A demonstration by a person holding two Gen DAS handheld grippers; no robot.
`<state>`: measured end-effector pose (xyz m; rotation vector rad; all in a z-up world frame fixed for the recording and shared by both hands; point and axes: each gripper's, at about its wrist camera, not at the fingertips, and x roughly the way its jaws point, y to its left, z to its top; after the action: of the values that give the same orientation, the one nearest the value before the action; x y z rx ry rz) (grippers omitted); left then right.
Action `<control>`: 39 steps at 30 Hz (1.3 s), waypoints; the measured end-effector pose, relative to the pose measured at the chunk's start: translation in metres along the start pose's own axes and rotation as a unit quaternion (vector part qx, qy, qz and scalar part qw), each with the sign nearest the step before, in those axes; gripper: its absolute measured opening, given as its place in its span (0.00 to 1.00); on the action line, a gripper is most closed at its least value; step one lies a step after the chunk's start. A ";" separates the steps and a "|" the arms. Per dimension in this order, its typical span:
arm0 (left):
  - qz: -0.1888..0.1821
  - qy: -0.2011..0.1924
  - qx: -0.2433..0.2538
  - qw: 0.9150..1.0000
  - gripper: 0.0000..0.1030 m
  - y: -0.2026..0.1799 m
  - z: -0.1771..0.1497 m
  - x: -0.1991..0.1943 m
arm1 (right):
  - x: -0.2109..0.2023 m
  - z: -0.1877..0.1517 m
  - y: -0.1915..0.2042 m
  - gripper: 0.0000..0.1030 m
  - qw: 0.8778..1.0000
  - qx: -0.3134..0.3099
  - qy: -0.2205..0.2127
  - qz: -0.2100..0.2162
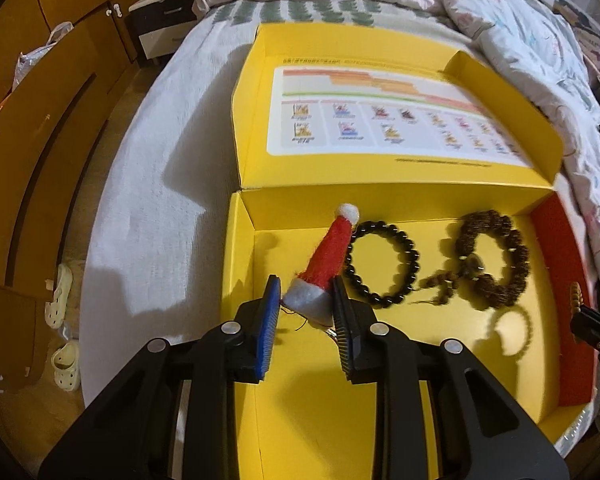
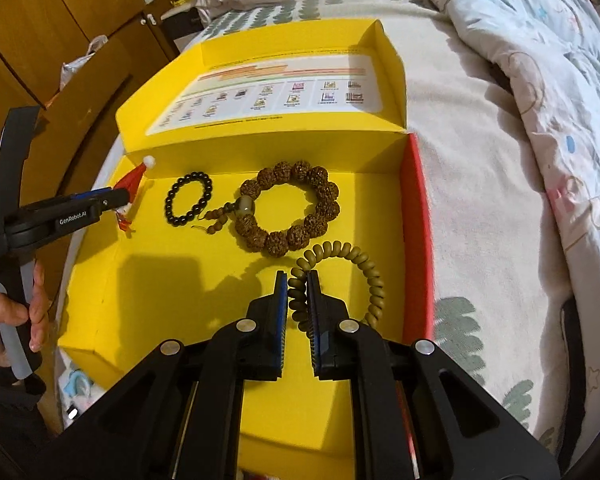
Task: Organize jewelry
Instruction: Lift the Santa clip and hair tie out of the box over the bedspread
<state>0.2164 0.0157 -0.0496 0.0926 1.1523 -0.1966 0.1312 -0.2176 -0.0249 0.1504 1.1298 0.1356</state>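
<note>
An open yellow box (image 1: 242, 252) (image 2: 172, 288) lies on the bed, its lid folded flat behind it. My left gripper (image 1: 306, 294) (image 2: 120, 200) is shut on the white brim of a small red Santa hat clip (image 1: 332, 248) (image 2: 134, 178) and holds it above the box's left end. On the box floor lie a black bead bracelet (image 1: 382, 266) (image 2: 188, 200) and a brown knobbly bead bracelet (image 1: 490, 260) (image 2: 292, 208). My right gripper (image 2: 297, 279) (image 1: 592, 322) is shut on an olive disc-bead bracelet (image 2: 364, 264), whose loop hangs out to the right over the box floor.
A red side wall (image 2: 416, 220) closes the box's right end. A rumpled quilt (image 2: 540, 80) lies on the white bedsheet (image 1: 148, 184) to the right. Wooden cupboards (image 1: 40, 80) and slippers (image 1: 60, 292) are on the left. A hand (image 2: 8, 316) holds the left gripper's handle.
</note>
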 end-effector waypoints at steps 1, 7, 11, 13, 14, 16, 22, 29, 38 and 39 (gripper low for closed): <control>-0.003 -0.003 0.002 1.000 0.26 -0.001 -0.002 -0.008 | -0.005 0.000 -0.001 0.10 1.000 0.002 -0.003 0.002; -0.020 -0.016 0.010 1.000 0.26 -0.008 -0.017 -0.053 | -0.051 -0.016 -0.005 0.10 1.000 0.002 -0.025 -0.001; -0.041 -0.025 0.029 0.998 0.26 -0.024 -0.037 -0.088 | -0.080 -0.036 -0.021 0.10 0.999 0.015 -0.033 -0.012; -0.058 -0.027 0.040 0.997 0.26 -0.037 -0.056 -0.108 | -0.091 -0.047 -0.033 0.10 0.999 0.026 -0.036 -0.016; -0.064 -0.028 0.048 0.996 0.26 -0.043 -0.063 -0.114 | -0.096 -0.053 -0.039 0.10 0.999 0.033 -0.037 -0.018; -0.083 -0.026 0.061 0.994 0.26 -0.056 -0.084 -0.127 | -0.105 -0.067 -0.055 0.10 0.998 0.047 -0.035 -0.022; -0.137 0.000 0.092 0.986 0.26 -0.096 -0.148 -0.138 | -0.113 -0.115 -0.100 0.10 0.995 0.088 -0.010 -0.046; -0.134 0.044 0.127 0.982 0.26 -0.133 -0.212 -0.119 | -0.106 -0.145 -0.134 0.10 0.991 0.113 0.014 -0.070; -0.098 0.077 0.153 0.980 0.26 -0.146 -0.258 -0.101 | -0.079 -0.139 -0.150 0.10 0.988 0.127 0.037 -0.082; -0.095 0.081 0.153 0.980 0.26 -0.145 -0.260 -0.099 | -0.077 -0.139 -0.151 0.10 0.988 0.128 0.038 -0.081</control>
<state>-0.0855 -0.0706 -0.0603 0.2748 1.2859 -0.5451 -0.0220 -0.3729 -0.0432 0.2830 1.2275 -0.1519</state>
